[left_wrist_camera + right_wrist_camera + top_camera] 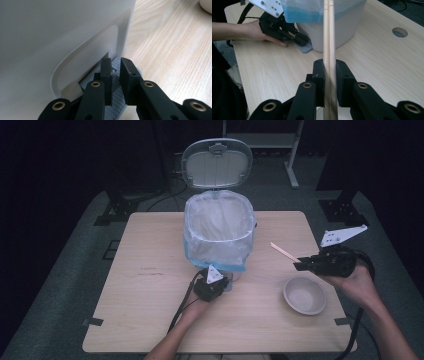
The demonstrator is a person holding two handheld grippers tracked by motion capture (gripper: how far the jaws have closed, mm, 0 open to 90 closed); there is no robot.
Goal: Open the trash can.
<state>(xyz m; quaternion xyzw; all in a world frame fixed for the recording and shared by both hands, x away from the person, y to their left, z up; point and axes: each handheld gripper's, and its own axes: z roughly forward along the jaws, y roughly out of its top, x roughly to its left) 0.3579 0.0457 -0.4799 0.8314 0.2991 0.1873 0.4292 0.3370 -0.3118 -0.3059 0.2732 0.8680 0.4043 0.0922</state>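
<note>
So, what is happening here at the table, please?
A person works at a table with a gripper in each hand. The left gripper is low at the foot of the bin, its jaws nearly closed over the grey pedal, and the bin's lid stands open. The right gripper holds a pair of chopsticks between its jaws, raised at the right side and pointing toward the bin. A bowl sits on the table near the right hand.
</note>
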